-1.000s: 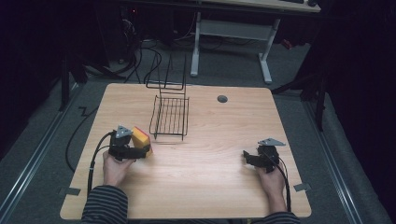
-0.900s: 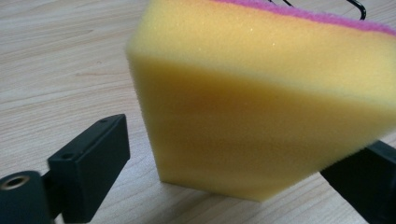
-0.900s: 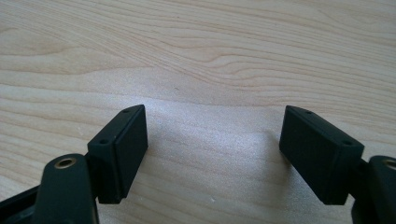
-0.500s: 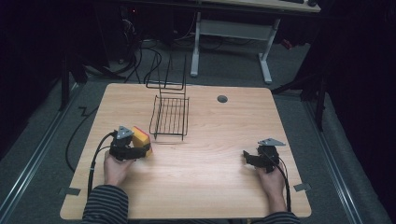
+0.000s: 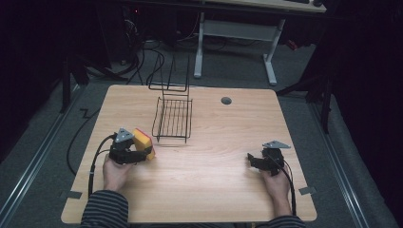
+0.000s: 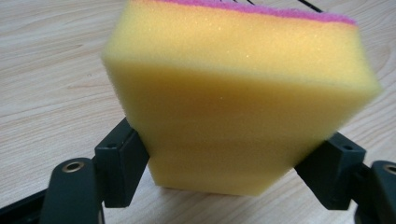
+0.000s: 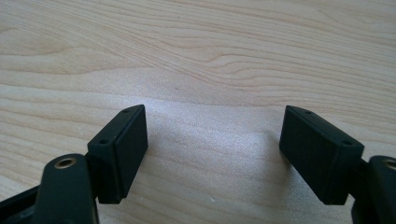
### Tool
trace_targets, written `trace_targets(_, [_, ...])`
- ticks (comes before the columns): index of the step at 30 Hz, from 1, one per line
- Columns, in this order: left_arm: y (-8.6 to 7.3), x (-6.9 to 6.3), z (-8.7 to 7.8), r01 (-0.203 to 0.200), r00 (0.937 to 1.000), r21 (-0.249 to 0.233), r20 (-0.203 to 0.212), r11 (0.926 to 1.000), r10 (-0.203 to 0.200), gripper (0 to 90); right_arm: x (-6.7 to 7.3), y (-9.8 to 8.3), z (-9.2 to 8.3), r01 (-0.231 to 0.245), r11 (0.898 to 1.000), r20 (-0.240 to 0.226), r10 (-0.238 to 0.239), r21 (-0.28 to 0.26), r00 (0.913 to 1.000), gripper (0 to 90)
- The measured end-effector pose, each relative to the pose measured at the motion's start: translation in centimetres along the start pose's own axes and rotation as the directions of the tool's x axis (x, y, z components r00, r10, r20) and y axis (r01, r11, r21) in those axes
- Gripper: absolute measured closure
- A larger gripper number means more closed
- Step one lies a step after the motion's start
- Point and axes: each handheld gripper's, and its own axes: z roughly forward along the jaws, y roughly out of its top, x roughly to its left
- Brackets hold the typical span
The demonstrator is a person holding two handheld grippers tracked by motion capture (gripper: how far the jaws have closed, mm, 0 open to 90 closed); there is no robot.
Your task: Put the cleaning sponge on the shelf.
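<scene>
On the table (image 5: 209,161) our left gripper (image 6: 229,163) pinches the sponge (image 6: 238,98) beside the wire rack (image 5: 173,118); our right gripper (image 7: 212,149) rests spread.

Wire rack (image 5: 173,116) stands just beyond the held sponge (image 5: 144,142).

Dim room, grey floor (image 5: 47,142), white-legged desk (image 5: 266,28)

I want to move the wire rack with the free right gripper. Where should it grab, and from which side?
Judging by its shape, take the rack by its low front rim wire, coming from the person's side: that edge is thin, bare and nearest. The right gripper is open, so it is free.
</scene>
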Motion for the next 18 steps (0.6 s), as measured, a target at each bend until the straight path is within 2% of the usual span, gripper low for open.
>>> trace_targets(5, [0.1, -0.1, -0.8, 0.0, 0.9999, -0.005, 0.014, 1.0, 0.0, 26.7, 0.0, 0.0, 0.0, 0.0, 1.0, 0.0, 0.0, 0.0, 1.0, 23.7])
trace_targets(8, [0.7, -0.4, -1.3, -0.026, 0.9992, 0.003, 0.03, 0.9997, 0.026, 27.2, 0.0, 0.0, 0.0, 0.0, 1.0, 0.0, 0.0, 0.0, 1.0, 23.7])
trace_targets(18, [2.5, -1.2, -2.3, -0.061, 0.9959, -0.017, 0.066, 0.998, 0.062, 28.4, 0.0, 0.0, 0.0, 0.0, 1.0, 0.0, 0.0, 0.0, 1.0, 23.7])
